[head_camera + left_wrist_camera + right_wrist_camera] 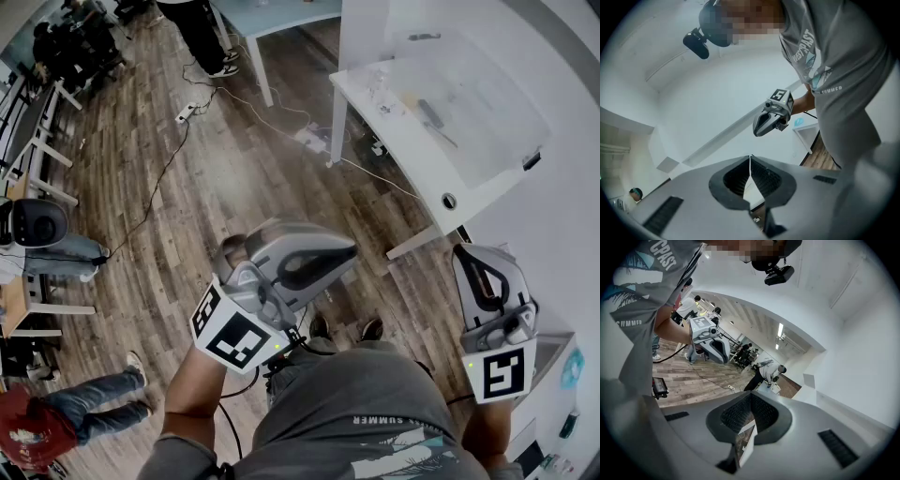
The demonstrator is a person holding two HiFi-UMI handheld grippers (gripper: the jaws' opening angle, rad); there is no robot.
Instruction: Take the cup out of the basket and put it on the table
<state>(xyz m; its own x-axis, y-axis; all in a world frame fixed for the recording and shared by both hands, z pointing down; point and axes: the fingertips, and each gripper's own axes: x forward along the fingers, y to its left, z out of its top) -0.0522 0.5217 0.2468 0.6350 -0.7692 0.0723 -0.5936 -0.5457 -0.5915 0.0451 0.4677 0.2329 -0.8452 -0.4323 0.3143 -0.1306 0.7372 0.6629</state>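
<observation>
We note L grey two-jaw gripper (pixel 750 158) and R grey two-jaw gripper (pixel 751 394): both pinched together, nothing between, well apart from white rectangular table (pixel 412 164).

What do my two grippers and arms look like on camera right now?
Both the left gripper and right gripper are smooth light-grey shells with dark-grey trim, tapering to a claw lined with black ribbed pads. Each carries a white cube printed with black square markers. A black cable hangs below the left one. The person wears a grey short-sleeved T-shirt with printed lettering.
</observation>
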